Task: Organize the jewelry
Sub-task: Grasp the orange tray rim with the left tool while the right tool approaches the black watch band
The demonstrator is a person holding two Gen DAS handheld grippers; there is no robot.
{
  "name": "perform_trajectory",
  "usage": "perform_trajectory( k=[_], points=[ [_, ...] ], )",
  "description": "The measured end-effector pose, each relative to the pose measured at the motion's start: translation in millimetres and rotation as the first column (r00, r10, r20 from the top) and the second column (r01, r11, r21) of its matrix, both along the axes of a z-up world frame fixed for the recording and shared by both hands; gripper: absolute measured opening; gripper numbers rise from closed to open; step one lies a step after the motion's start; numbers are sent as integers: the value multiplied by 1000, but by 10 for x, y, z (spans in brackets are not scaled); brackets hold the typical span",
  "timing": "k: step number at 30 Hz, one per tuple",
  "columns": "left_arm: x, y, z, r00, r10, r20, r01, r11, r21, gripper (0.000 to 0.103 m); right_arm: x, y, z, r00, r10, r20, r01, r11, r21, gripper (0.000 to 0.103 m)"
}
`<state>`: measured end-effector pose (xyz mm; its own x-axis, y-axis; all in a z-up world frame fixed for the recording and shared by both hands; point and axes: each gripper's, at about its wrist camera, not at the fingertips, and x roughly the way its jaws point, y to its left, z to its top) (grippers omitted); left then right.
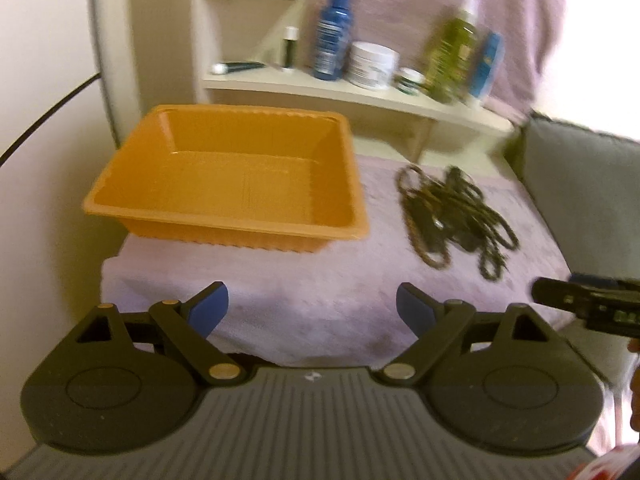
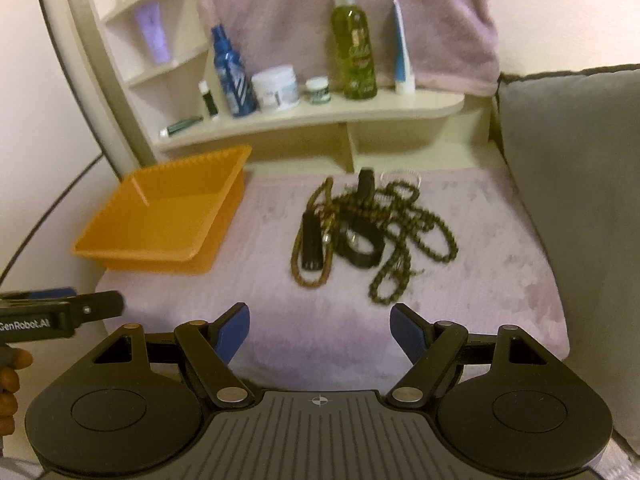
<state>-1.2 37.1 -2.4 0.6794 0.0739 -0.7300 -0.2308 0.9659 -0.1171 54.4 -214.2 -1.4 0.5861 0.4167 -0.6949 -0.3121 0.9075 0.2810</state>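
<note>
An empty orange plastic tray (image 1: 224, 184) sits on the left of a pink towel-covered surface; it also shows in the right wrist view (image 2: 160, 220). A tangled heap of dark beaded necklaces and black pieces (image 1: 452, 220) lies to its right, and it shows in the right wrist view (image 2: 360, 232) with a black band and a black clasp among the strands. My left gripper (image 1: 312, 310) is open and empty, short of the tray. My right gripper (image 2: 320, 332) is open and empty, short of the heap. The right gripper's side shows at the left view's right edge (image 1: 580, 306).
A cream shelf (image 2: 320, 116) behind the surface holds bottles, jars and tubes. A grey cushion (image 2: 580, 200) stands at the right. A pink towel (image 2: 340, 20) hangs behind the shelf. The left gripper's body (image 2: 60, 312) shows at the right view's left edge.
</note>
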Motion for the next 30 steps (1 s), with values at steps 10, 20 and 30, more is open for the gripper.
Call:
perform_trajectory(
  k=[10,20,30],
  points=[
    [-9,748,-204,964,260,62,-254,962,-97,90,207,-151,-189,998,-52,23,50,996,77,77],
    [8,1287,-422,882,442,160,-429,896,-114,90,518,-176,-381,994,-105,9,104,994,32,77],
    [210,1681,-690,824,513,239,-462,854,-239,89,801,-141,-465,989,-148,-11,148,989,-3,77]
  ],
)
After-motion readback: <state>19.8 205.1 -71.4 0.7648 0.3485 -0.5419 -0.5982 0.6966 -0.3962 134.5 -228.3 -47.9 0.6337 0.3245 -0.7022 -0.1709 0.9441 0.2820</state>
